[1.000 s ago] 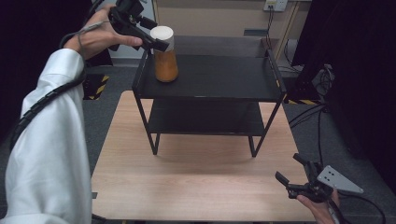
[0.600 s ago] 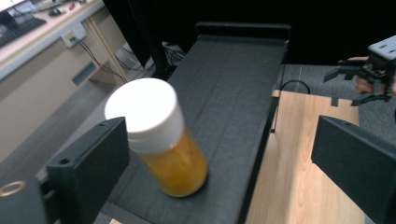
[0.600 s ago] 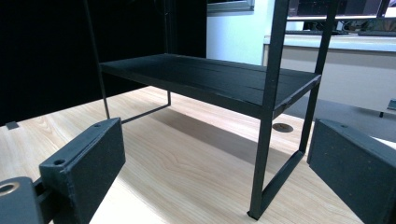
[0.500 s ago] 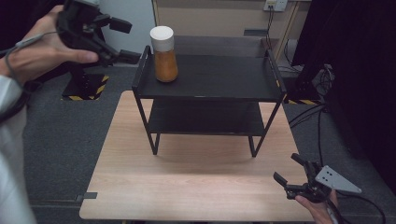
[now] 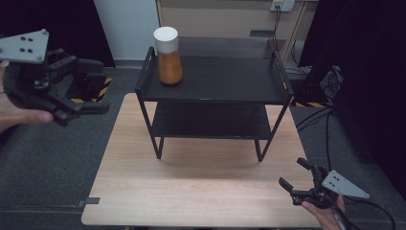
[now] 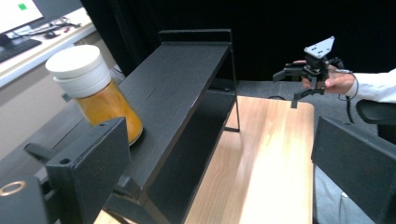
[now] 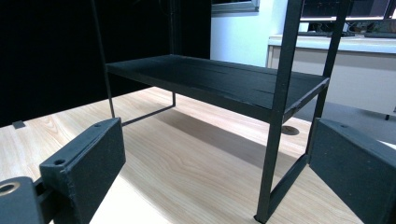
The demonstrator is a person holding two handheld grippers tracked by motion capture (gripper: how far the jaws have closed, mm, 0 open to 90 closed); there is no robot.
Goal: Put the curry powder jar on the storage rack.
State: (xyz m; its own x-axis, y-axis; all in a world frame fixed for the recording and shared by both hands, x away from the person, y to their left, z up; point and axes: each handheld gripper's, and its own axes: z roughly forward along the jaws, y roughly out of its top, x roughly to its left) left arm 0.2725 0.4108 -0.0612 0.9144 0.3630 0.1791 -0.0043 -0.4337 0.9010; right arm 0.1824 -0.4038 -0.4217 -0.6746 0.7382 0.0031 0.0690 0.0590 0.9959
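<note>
The wooden table (image 5: 191,191) carries a black two-tier shelf rack (image 5: 215,96) set toward its far edge, leaving the near half bare as working room. A jar (image 5: 168,56) of orange powder with a white lid stands upright at the left end of the top tier, just inside the end rail, probably so that the rail guards it against sliding off. The left gripper (image 5: 79,91) hangs off the table's left side, well apart from the jar, jaws spread wide and empty. The right gripper (image 5: 293,175) rests low at the near right corner, jaws likewise wide apart, holding nothing.
</note>
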